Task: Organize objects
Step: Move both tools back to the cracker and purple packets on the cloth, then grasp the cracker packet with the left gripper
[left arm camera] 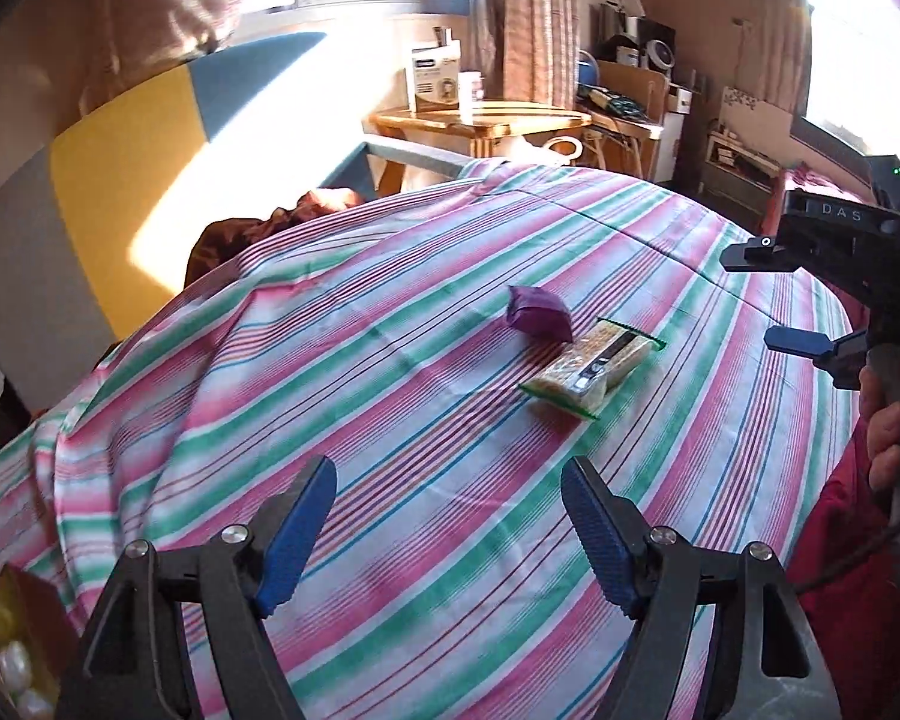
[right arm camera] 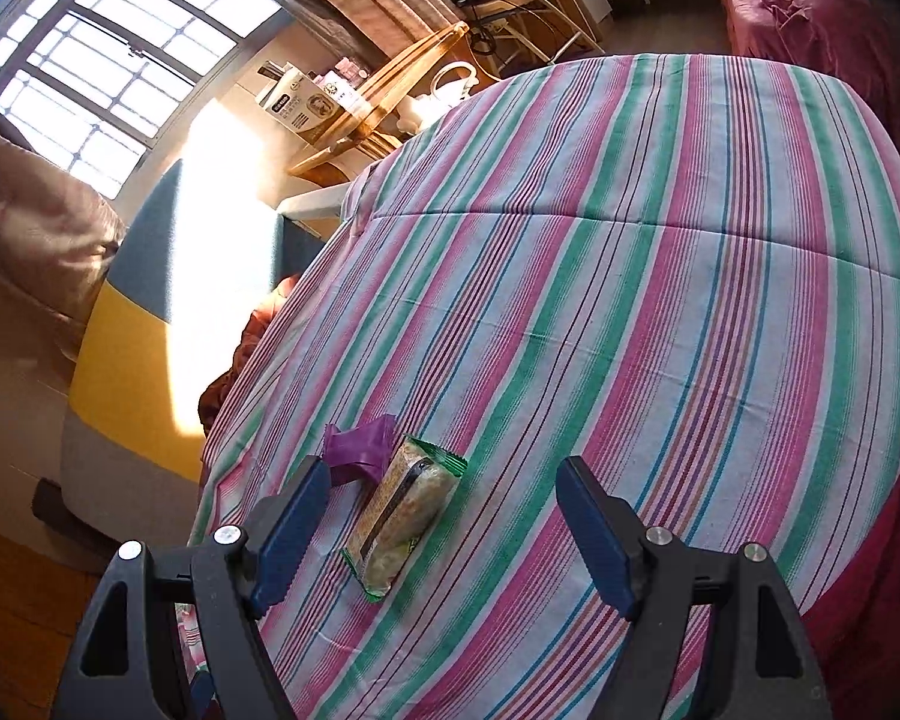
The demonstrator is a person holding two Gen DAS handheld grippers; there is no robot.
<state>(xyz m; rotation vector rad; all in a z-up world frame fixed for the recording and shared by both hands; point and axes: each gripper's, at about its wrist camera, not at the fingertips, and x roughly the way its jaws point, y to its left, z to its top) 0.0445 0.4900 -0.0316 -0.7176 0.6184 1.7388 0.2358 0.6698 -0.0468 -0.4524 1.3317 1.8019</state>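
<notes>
Two small packets lie on the bed: one purple wrapped packet (left arm camera: 539, 313) and one clear snack bar packet (left arm camera: 594, 370) with green ends and a dark label. They sit just beside each other near the middle of the striped bedspread (left arm camera: 390, 420), the purple one on the side toward the headboard.

We hold two grippers. From the left wrist view, our left gripper (left arm camera: 448, 531) hangs over bare bedspread with its blue pads spread wide and nothing between them, well short of the packets. At that view's right edge we see our right gripper (left arm camera: 756, 294), also spread wide and empty, with the fingers of our hand (left arm camera: 882, 432) around its handle. From the right wrist view, the right gripper (right arm camera: 444, 531) is above the packets; the snack bar (right arm camera: 403, 513) shows between its pads without touching either, and the purple packet (right arm camera: 359, 450) peeks out beside the left pad.

One bedspread, striped pink, green, white and blue, covers the bed. Beyond it we see a yellow and blue headboard (left arm camera: 138, 138), a wooden side table (left arm camera: 480, 120) carrying a box, sunlit windows, curtains and cluttered shelves.
</notes>
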